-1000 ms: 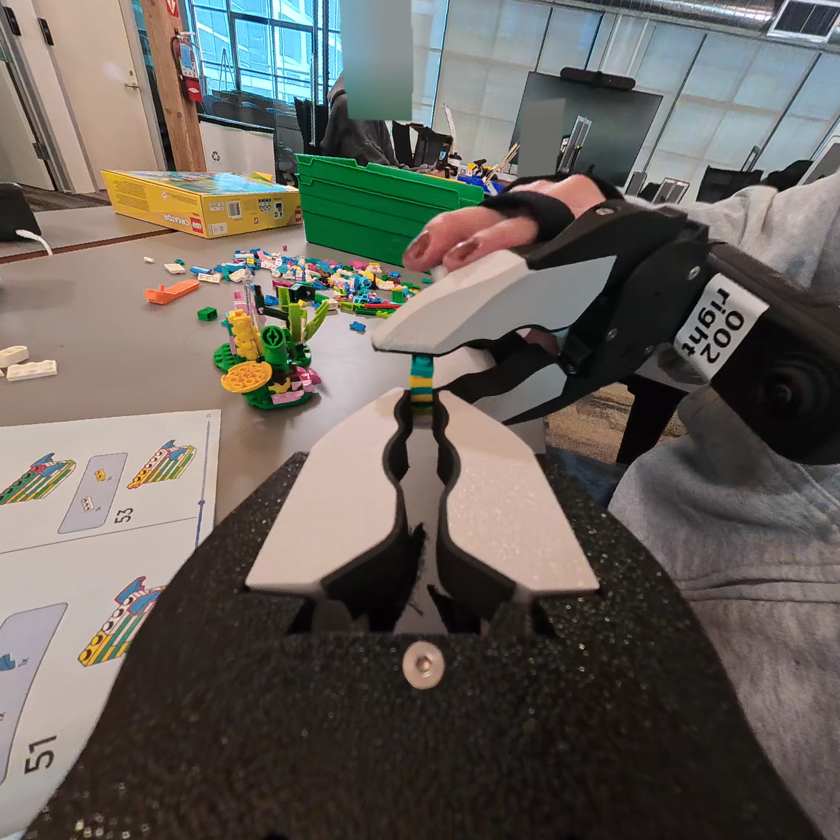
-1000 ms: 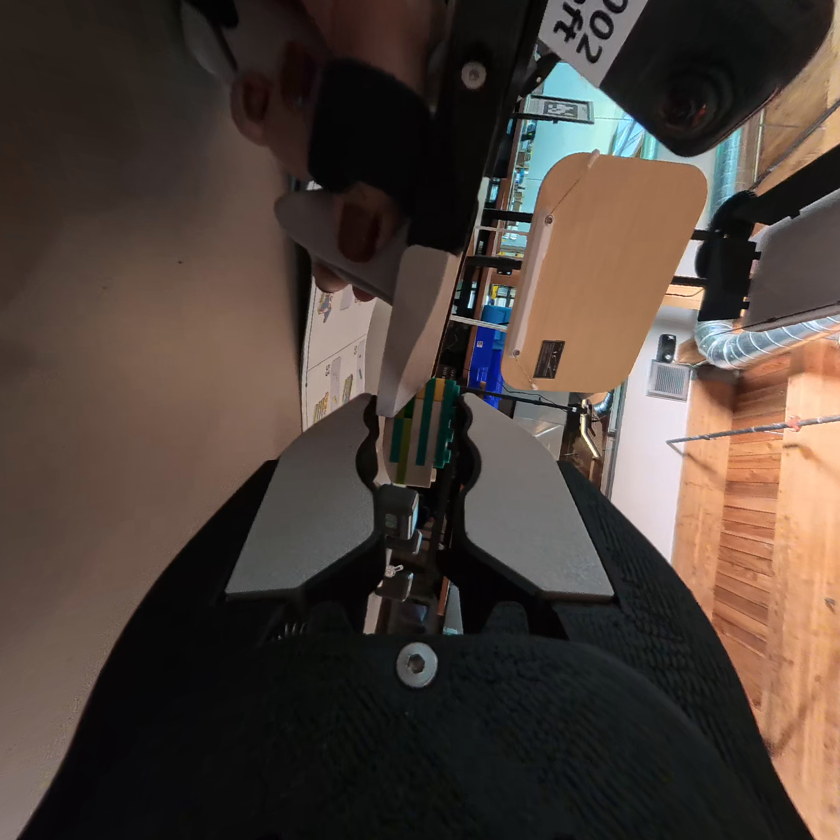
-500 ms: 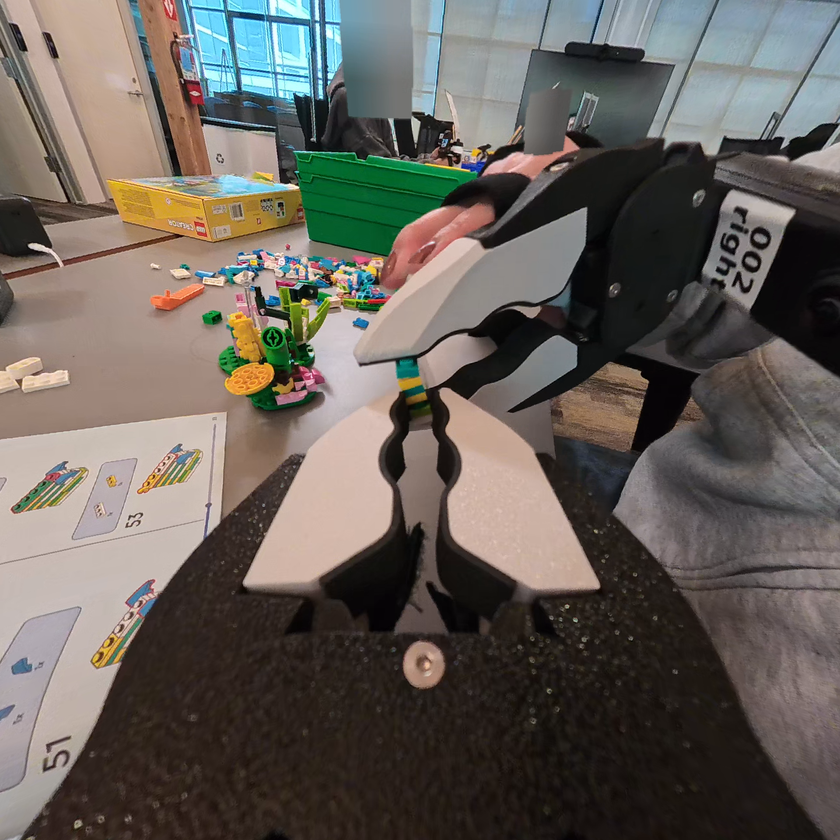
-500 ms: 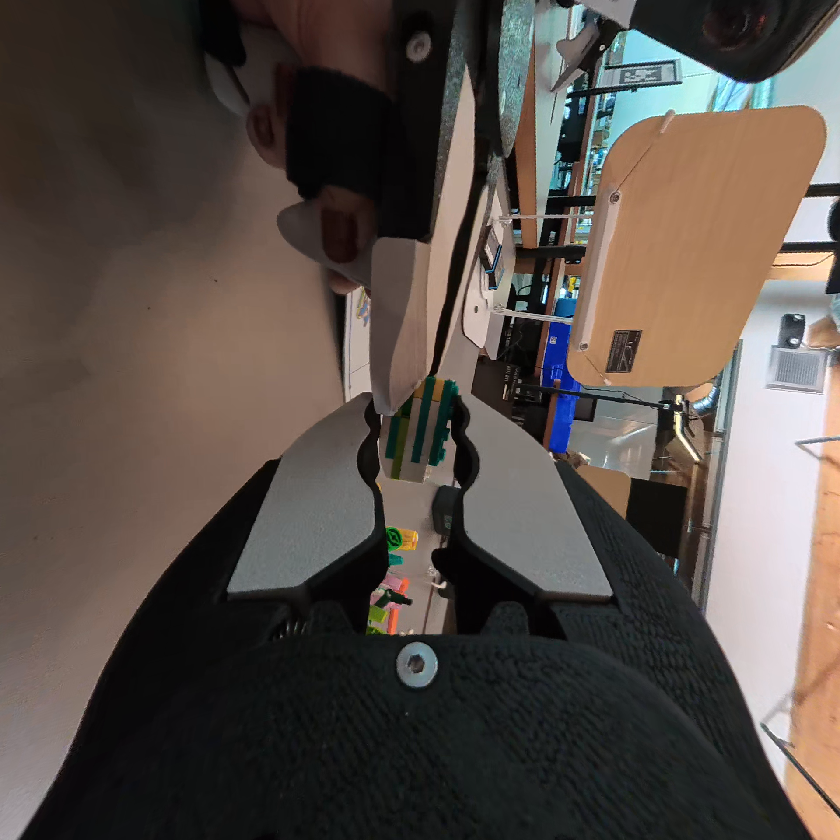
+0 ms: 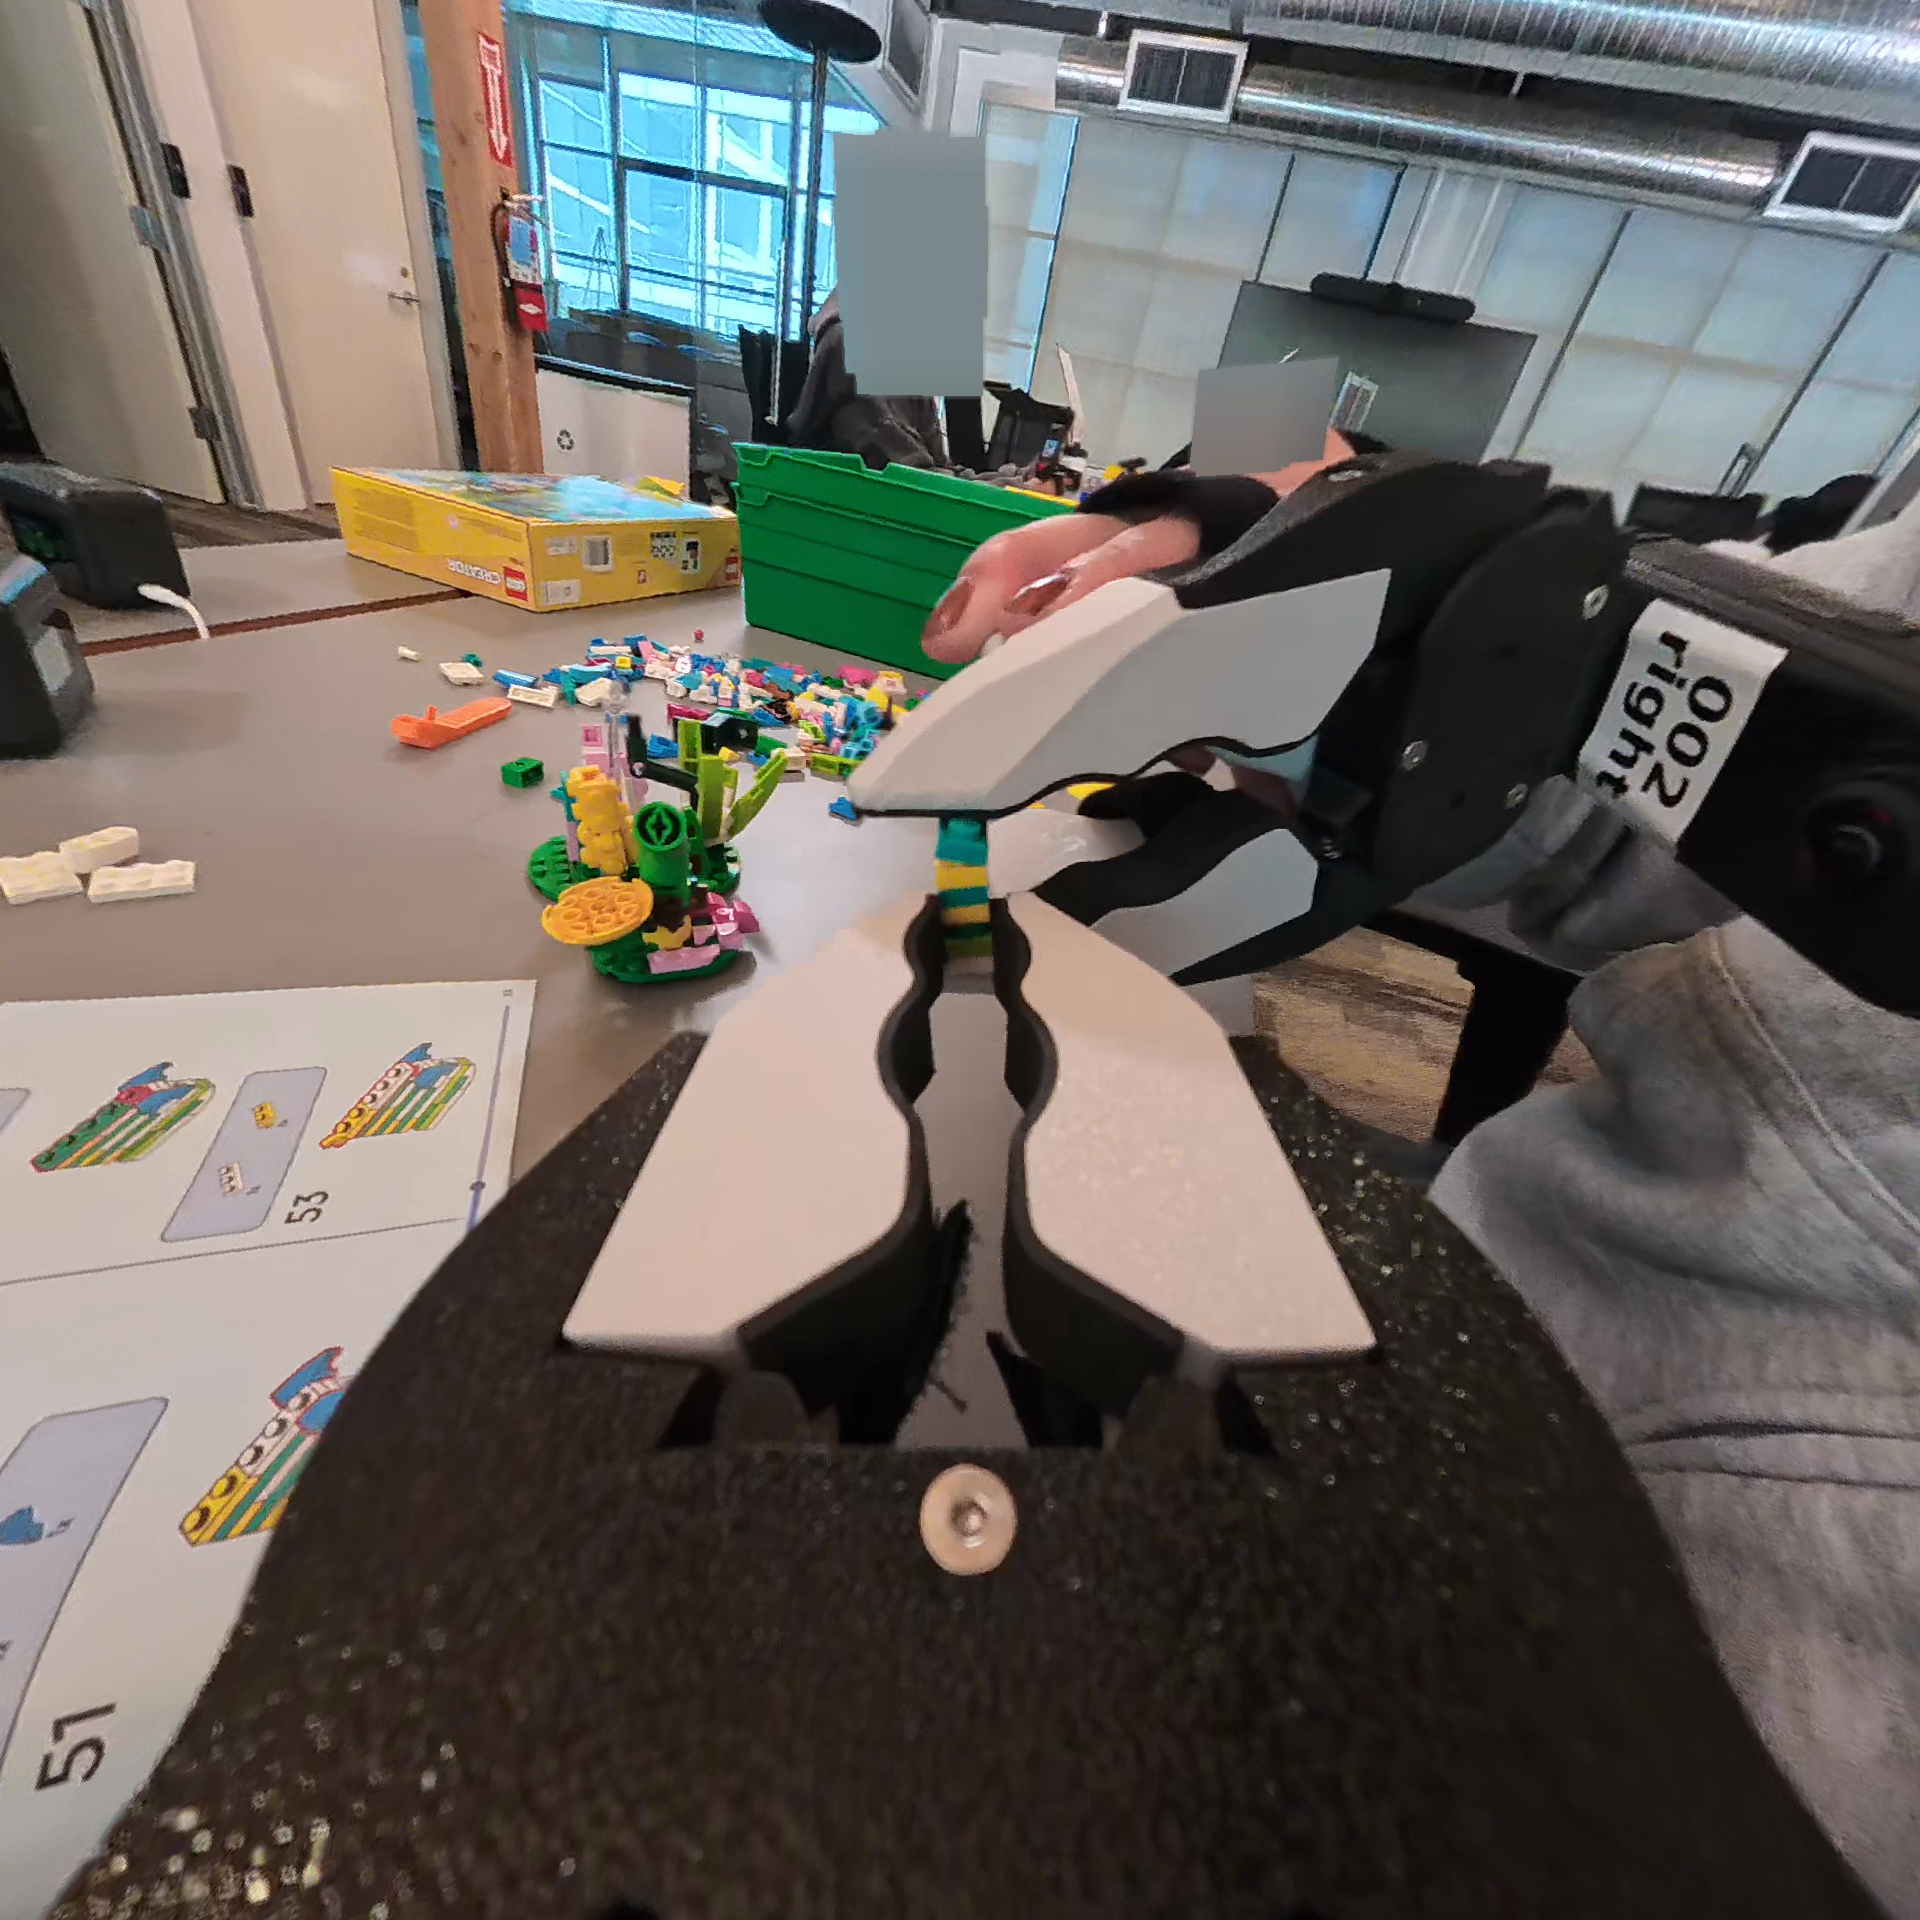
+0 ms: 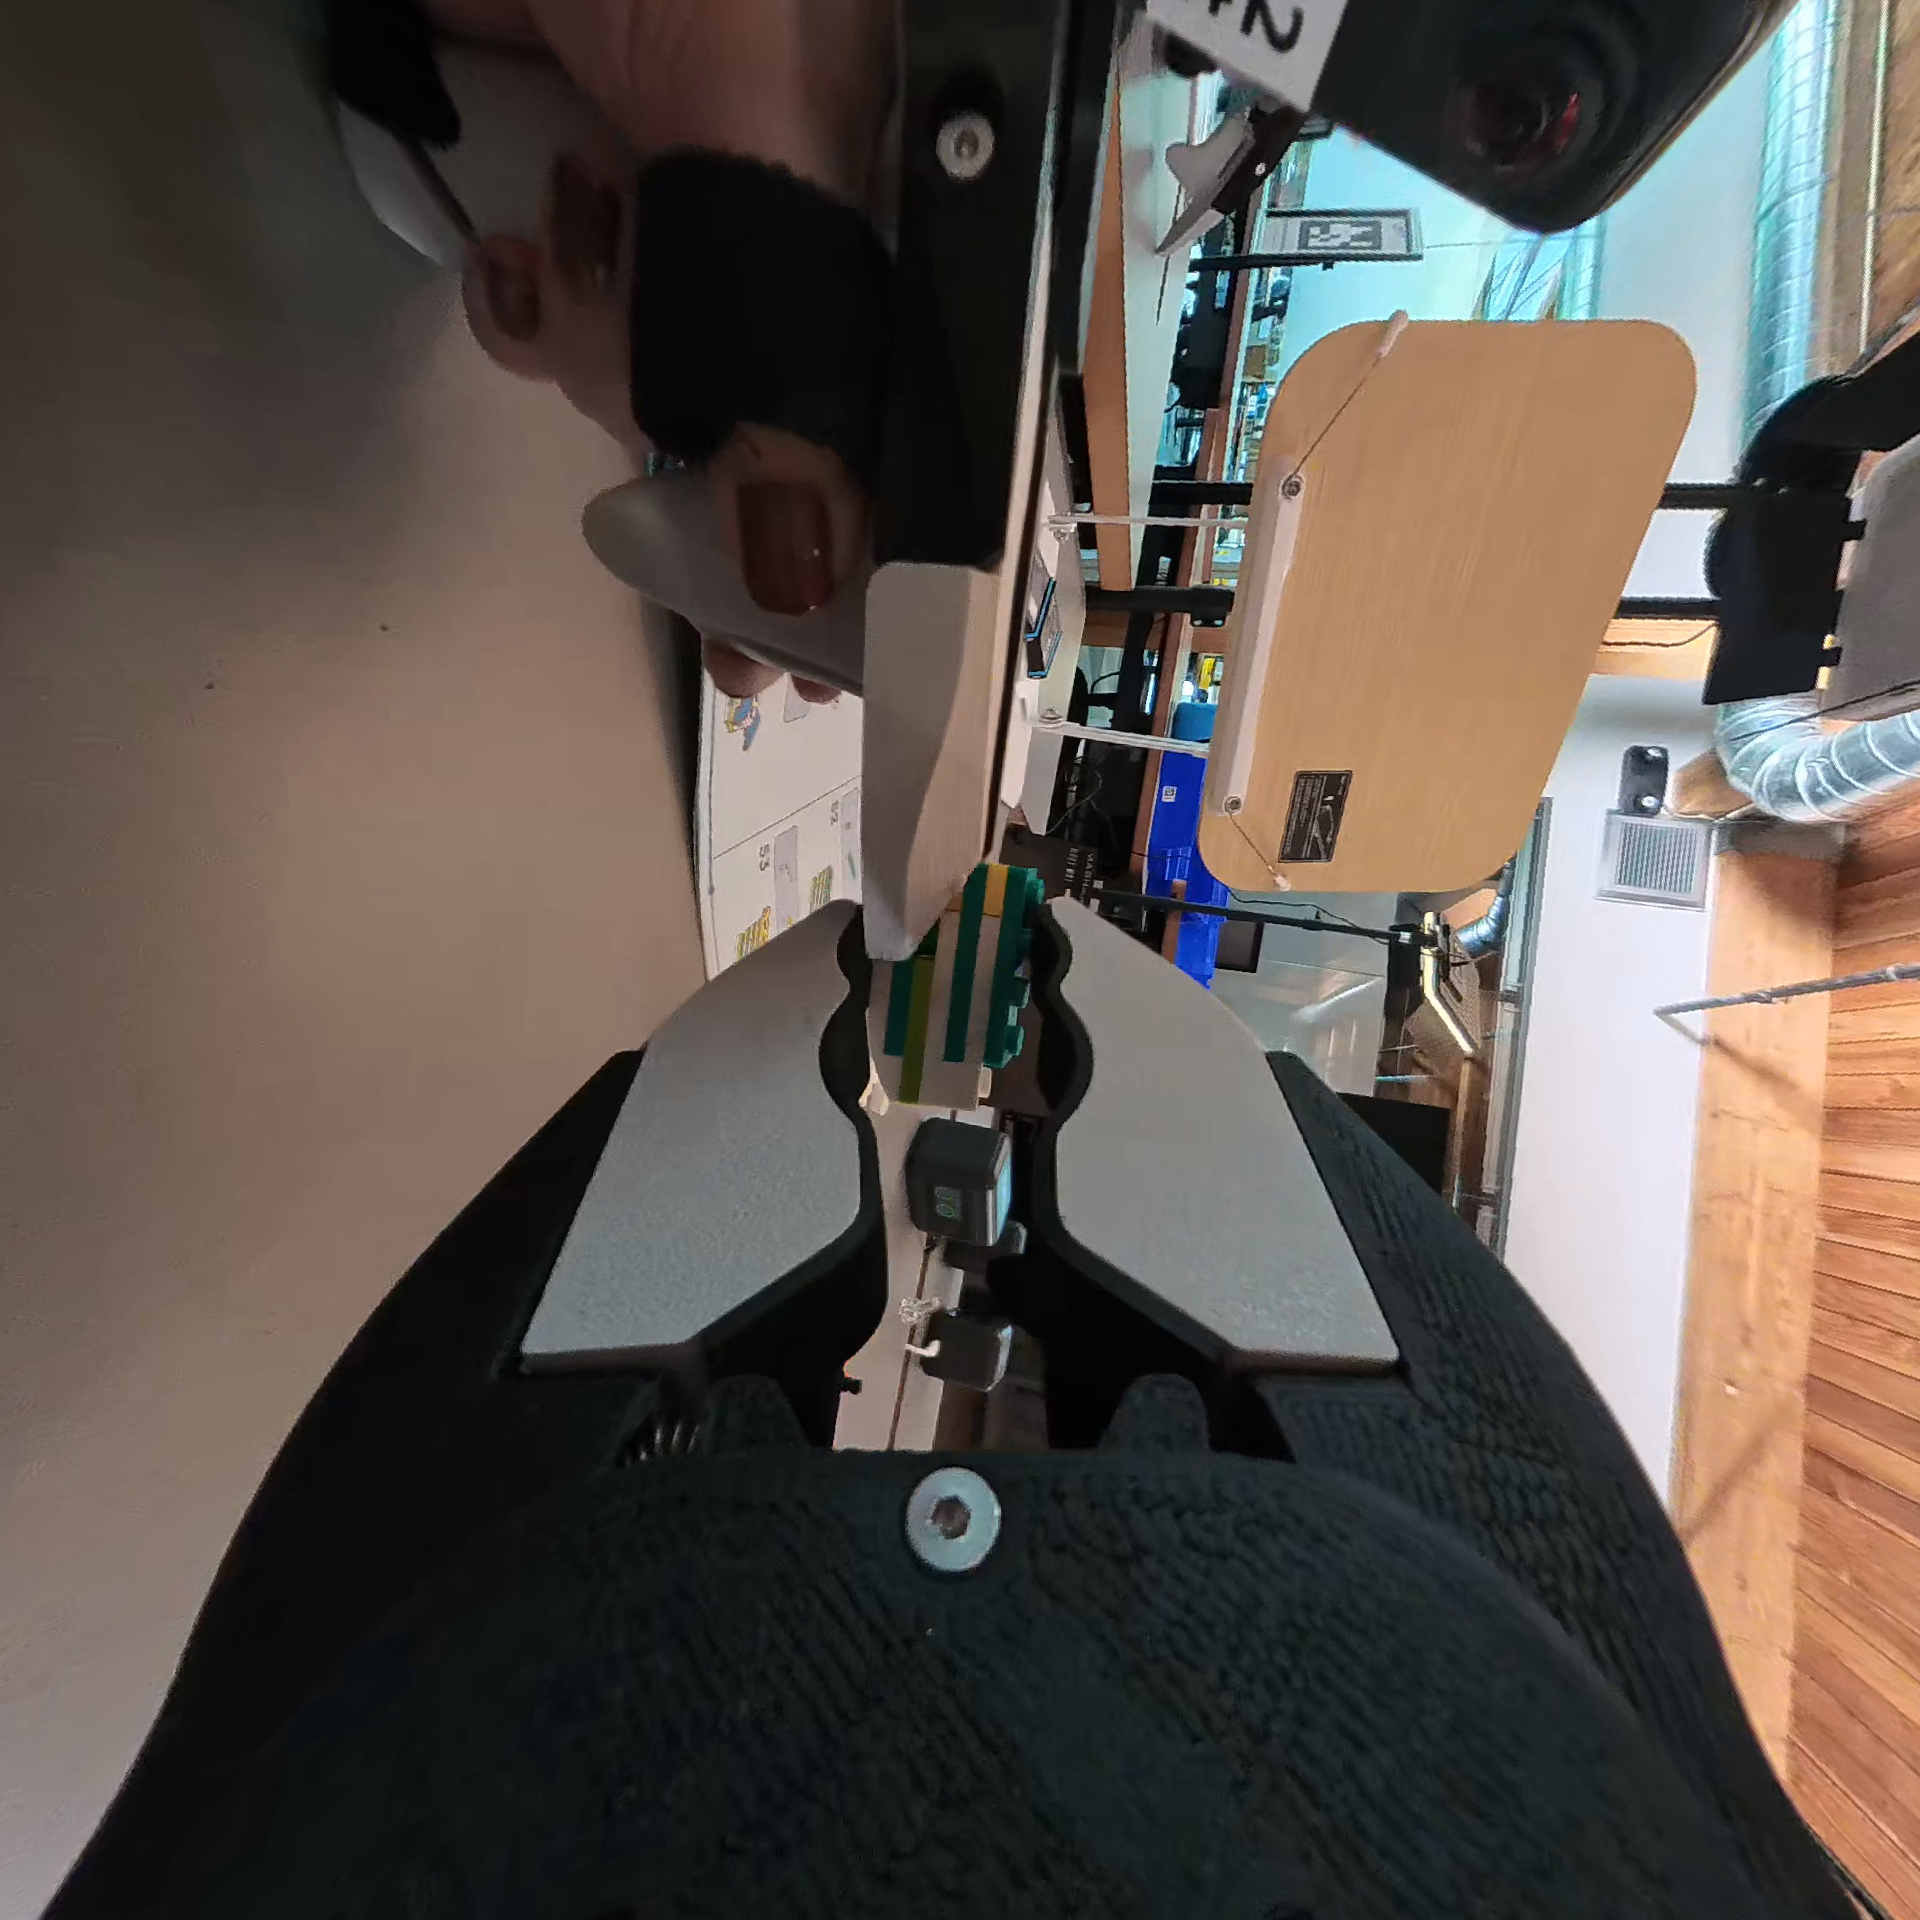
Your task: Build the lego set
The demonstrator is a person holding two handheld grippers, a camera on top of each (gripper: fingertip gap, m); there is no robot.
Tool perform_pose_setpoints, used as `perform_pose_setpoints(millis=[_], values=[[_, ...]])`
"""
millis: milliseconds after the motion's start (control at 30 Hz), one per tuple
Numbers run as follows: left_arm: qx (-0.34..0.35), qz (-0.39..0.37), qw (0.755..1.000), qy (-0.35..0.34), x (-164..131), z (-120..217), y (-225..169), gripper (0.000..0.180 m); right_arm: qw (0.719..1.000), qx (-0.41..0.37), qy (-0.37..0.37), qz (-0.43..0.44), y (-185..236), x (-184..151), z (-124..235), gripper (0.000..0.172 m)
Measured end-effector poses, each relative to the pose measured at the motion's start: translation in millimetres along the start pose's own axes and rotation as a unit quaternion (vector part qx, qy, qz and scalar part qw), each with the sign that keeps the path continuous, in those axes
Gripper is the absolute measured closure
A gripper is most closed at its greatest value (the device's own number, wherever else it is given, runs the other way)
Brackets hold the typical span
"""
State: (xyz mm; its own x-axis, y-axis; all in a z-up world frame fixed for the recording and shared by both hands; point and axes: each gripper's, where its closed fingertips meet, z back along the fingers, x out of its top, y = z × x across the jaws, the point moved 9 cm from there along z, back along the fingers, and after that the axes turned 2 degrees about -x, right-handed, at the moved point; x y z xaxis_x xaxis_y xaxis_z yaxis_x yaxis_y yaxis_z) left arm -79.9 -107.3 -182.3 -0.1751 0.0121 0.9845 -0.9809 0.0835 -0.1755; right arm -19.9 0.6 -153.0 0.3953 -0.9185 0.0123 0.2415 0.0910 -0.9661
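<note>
Two grippers meet on one striped brick stack point(image 5: 961, 894), held in the air off the tabletop's point(image 5: 312, 831) near right edge: the left gripper point(image 5: 964, 920) has its jaws nearly closed on the stack's narrow lower end. The right gripper point(image 6: 951, 982) clamps it across its layers, jaws held part open by the stack. Long axis runs upright in the left view; the stack's bottom and the contact faces are hidden by the fingers point(image 5: 1091, 717).

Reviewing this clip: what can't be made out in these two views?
- Striped brick stack: its lower end, hidden between the left claw fingers in the left wrist view.
- Loose brick pile: single pieces too small to tell apart.
- Instruction sheet: mostly covered by the left claw in the right wrist view.
</note>
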Motion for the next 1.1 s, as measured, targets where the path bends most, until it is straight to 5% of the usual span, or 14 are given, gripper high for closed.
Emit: perform_pose_setpoints(millis=[200,1100], values=[[0.008,-0.077,0.997,0.023,1,-2,-8,0.172,0.999,0.035,-0.017,-0.037,-1,-2,2,0.141],[0.028,0.019,0.999,0.000,-1,0,4,0.172,0.985,-0.120,0.065,0.107,14,5,-10,0.146]])
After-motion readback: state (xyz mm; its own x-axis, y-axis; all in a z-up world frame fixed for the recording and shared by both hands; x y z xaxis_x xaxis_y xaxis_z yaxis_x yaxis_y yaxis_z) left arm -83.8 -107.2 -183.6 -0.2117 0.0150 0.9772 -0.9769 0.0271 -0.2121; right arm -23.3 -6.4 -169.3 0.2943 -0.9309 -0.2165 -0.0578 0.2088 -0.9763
